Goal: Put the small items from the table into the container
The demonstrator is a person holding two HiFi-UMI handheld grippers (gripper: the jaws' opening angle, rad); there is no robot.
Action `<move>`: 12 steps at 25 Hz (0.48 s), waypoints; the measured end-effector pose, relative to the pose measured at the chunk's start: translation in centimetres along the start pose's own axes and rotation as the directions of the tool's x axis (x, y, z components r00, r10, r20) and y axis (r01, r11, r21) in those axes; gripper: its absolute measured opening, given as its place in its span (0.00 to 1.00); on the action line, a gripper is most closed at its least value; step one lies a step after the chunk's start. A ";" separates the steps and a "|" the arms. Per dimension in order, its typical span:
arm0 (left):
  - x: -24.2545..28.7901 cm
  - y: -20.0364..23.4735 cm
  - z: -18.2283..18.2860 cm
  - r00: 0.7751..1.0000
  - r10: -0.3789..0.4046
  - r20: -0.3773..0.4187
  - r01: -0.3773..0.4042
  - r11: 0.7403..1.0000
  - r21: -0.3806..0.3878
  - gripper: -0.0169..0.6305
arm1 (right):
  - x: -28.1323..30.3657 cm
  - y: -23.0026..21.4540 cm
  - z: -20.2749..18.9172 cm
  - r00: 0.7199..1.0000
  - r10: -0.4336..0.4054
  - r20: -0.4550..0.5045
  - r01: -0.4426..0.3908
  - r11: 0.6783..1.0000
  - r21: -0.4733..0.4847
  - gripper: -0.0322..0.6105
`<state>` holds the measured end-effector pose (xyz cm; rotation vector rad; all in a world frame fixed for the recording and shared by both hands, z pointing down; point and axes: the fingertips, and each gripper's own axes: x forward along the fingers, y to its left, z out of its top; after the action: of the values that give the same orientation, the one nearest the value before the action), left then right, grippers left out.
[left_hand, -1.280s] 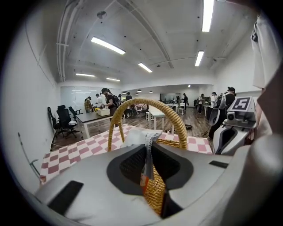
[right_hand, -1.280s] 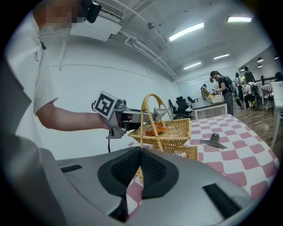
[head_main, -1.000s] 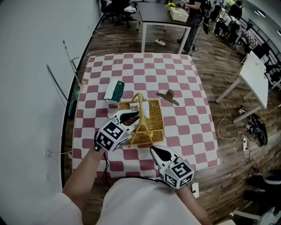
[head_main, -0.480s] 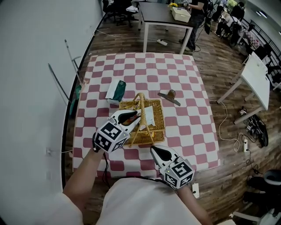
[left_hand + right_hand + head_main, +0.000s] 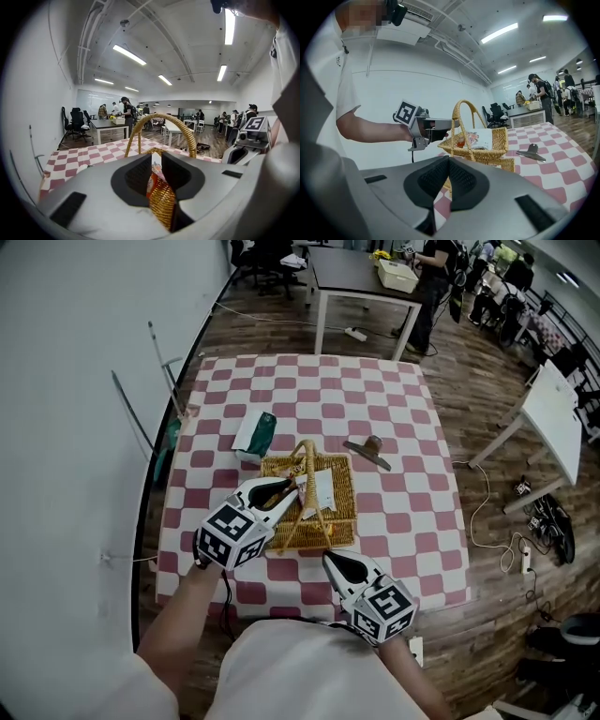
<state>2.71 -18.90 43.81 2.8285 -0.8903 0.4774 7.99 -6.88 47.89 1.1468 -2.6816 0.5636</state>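
Observation:
A wicker basket with a tall handle stands mid-table on the red-and-white checked cloth. My left gripper reaches over its left rim, and its jaws are closing with a narrow gap still between them. Through that gap, in the left gripper view, I see an orange packet lying inside the basket, apart from the pads. The right gripper view shows the same orange packet beside a white packet in the basket. My right gripper hovers shut and empty near the table's front edge. A green-and-white packet and a metal clip lie on the cloth.
The table stands against a wall on the left. Behind it are a dark desk, chairs and people. A white table and floor cables are at the right.
My left gripper has rolled slightly while staying at the basket's left rim. The right gripper has kept still. The head view has shifted a little.

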 end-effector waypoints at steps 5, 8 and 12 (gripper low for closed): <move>-1.4 0.2 0.0 0.998 0.054 0.021 -0.054 0.998 -0.019 0.08 | 0.3 0.2 0.3 1.000 0.026 0.002 -0.026 1.000 -0.007 0.06; -2.3 0.3 -0.1 0.996 0.083 0.034 -0.082 0.996 -0.035 0.06 | 0.6 0.4 0.4 0.999 0.043 0.002 -0.043 0.999 -0.014 0.06; -3.7 -0.1 0.0 0.993 0.108 0.057 -0.105 0.993 -0.053 0.03 | 0.8 0.8 0.7 0.998 0.070 0.001 -0.070 0.997 -0.021 0.06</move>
<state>-0.09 -16.85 42.52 2.7740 -1.0532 0.3795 6.84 -7.21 47.27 1.0514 -2.7319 0.5436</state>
